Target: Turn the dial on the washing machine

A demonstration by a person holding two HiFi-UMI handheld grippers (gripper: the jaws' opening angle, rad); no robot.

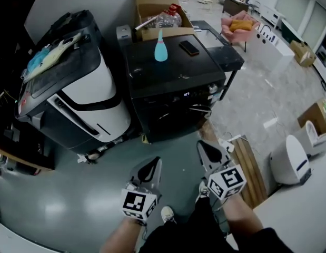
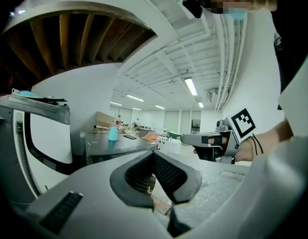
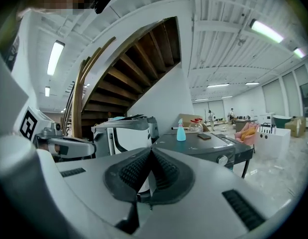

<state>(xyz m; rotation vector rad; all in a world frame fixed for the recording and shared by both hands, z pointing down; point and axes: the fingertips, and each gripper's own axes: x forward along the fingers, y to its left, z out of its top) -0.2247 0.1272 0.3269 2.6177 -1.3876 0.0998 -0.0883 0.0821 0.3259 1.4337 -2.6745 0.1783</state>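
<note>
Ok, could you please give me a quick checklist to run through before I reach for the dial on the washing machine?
1. Dial located: ok; the dial shows on the washing machine front in the right gripper view.
2. Left gripper empty: ok; jaws together, nothing between them.
3. Right gripper empty: ok; jaws together, nothing held.
4. Jaws opened for the dial: not ok; both are shut.
5. Gripper at the dial: not ok; both are short of the machine.
6. Top items clear of dial: ok; spray bottle and phone sit on the lid.
</note>
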